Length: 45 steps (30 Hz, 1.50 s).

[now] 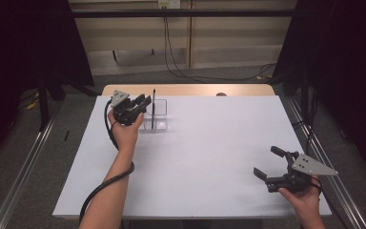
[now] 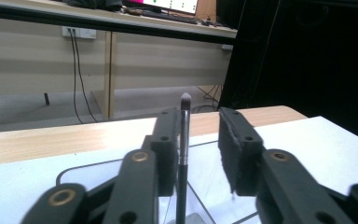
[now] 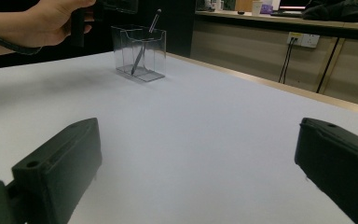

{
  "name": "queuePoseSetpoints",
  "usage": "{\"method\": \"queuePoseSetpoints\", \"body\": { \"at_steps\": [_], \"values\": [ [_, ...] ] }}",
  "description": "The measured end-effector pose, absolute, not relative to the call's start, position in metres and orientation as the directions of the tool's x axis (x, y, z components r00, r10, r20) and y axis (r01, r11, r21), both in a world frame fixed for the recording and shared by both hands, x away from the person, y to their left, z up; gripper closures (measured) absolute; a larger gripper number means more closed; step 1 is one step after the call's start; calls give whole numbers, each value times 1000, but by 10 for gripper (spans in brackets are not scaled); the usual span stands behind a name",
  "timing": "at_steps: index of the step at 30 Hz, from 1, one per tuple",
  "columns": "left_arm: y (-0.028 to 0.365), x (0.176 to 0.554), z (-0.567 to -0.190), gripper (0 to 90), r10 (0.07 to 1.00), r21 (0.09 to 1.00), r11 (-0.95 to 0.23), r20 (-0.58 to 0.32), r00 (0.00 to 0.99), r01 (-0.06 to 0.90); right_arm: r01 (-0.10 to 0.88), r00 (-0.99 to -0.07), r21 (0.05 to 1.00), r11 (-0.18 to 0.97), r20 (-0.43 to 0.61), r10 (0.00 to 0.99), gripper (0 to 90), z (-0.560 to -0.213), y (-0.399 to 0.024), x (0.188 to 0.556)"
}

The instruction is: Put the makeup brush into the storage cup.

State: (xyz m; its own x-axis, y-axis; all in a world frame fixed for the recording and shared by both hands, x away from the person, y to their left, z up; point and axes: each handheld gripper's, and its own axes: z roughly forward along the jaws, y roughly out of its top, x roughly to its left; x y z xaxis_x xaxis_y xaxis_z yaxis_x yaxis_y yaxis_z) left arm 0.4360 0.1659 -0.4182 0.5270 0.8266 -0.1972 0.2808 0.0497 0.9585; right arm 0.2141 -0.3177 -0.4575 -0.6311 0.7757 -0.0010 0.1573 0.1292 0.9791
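A slim make-up brush stands bristles up in a clear plastic holder at the far left of the white table. My left gripper hovers at the holder's top, and the brush rises between its jaws. The shaft lies against the left pad, with a clear gap to the right pad, so the jaws are open. In the right gripper view the brush leans inside the holder. My right gripper rests near the table's front right corner, wide open and with nothing between its jaws.
The white table top has a wooden strip along its far edge. Black curtains hang at both sides. Cables run down the back wall to the floor, and metal rails flank the table.
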Motion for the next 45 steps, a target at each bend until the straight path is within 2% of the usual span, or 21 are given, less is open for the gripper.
{"method": "queuePoseSetpoints", "body": {
  "at_steps": [13,26,37,45],
  "values": [
    [166,435,-415,502,795,961,61,-211,568,270,158,-633,978,137,-6,774,3,-458,-317,214],
    [166,433,-411,411,776,960,46,-208,596,275,161,-634,977,137,-5,774,4,-458,-316,214],
    [164,434,-408,257,750,960,35,-209,627,277,158,-634,978,138,-7,773,4,-458,-316,214],
    [164,434,-409,205,743,957,46,-225,631,287,156,-634,978,139,-8,773,4,-457,-316,214]
  ]
}}
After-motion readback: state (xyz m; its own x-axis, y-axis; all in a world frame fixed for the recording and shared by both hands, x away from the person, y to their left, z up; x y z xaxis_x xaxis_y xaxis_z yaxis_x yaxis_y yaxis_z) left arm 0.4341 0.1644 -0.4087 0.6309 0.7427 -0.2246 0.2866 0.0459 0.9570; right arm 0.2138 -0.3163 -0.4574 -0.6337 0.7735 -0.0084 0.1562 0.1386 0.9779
